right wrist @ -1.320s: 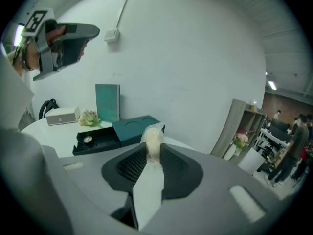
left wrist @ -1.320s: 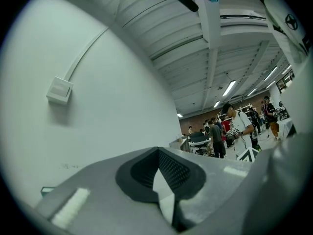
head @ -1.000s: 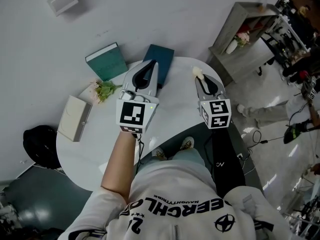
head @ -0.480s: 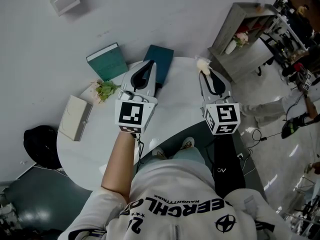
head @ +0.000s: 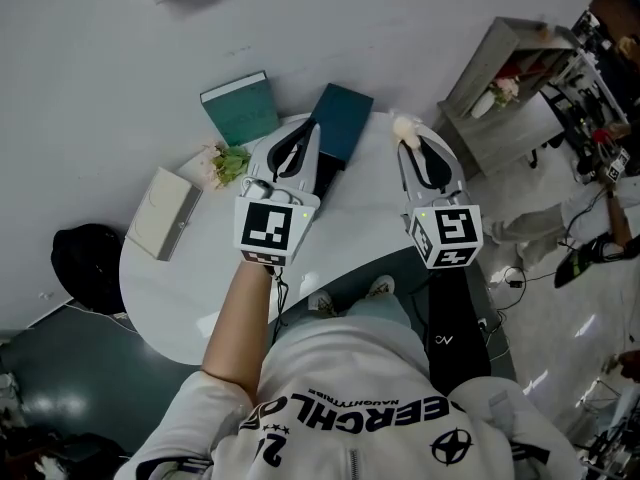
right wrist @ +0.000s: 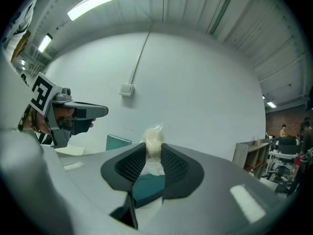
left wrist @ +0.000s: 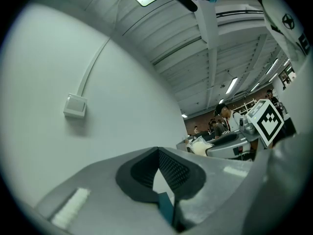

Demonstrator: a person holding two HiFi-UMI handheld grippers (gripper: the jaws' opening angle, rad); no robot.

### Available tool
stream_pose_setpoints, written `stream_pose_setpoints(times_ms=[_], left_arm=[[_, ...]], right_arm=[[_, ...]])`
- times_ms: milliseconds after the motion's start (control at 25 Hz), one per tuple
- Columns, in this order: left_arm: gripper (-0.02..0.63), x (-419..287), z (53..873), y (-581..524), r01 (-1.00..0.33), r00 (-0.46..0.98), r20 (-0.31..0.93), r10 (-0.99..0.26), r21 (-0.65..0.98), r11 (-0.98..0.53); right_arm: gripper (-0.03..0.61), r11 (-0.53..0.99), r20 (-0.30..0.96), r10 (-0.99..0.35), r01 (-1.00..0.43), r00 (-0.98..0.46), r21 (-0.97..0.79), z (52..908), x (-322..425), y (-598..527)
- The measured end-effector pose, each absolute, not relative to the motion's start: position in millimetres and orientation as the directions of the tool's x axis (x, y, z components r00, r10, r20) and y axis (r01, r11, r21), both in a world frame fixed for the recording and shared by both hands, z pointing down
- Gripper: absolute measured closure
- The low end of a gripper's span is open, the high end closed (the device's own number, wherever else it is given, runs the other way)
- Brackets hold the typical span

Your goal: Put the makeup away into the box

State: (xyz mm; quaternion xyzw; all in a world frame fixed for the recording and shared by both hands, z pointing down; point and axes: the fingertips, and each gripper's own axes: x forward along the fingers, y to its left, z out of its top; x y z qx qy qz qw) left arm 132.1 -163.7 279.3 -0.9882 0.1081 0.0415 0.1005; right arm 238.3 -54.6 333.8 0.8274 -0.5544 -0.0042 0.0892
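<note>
At the far left of the counter (head: 190, 288) a white box (head: 165, 211) is seen lying, with flowers (head: 228, 163) just beyond it and a teal box (head: 240, 108) set at the back edge. The bare left forearm is stretched forward from the torso, and the left gripper (head: 306, 133) (left wrist: 157, 153) is held roughly level above the counter, its jaws closed tip to tip with nothing between them. Just past its tips a dark teal box (head: 342, 118) lies. To the right, the right gripper (head: 405, 143) (right wrist: 152, 153) is held level over the counter's right rim, clamped on a wrapped cream puff (head: 404, 128) (right wrist: 152, 137), which is kept clear of every box.
</note>
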Motion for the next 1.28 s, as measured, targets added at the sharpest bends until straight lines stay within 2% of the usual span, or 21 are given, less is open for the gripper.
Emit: stream_pose_setpoints(times_ms=[400, 760, 960, 1280], left_arm=[[0.614, 78, 284, -196, -0.333, 0.942, -0.098, -0.319, -0.197, -0.922], [0.614, 60, 288, -207, -0.365, 0.931, -0.099, -0.352, -0.193, -0.911], [0.614, 59, 294, -217, -0.379, 0.925, -0.09, -0.368, -0.184, -0.907], [0.614, 67, 308, -226, -0.366, 0.931, -0.067, -0.36, -0.176, -0.914]], right_arm=[[0.449, -0.231, 0.079, -0.966, -0.96, 0.245, 0.155, 331, 190, -111], [0.448, -0.188, 0.109, -0.973, -0.971, 0.205, 0.151, 344, 176, -132], [0.441, -0.132, 0.22, -0.962, -0.979, 0.164, 0.153, 385, 171, -157], [0.43, -0.05, 0.476, -0.873, -0.991, 0.102, 0.121, 496, 174, -198]])
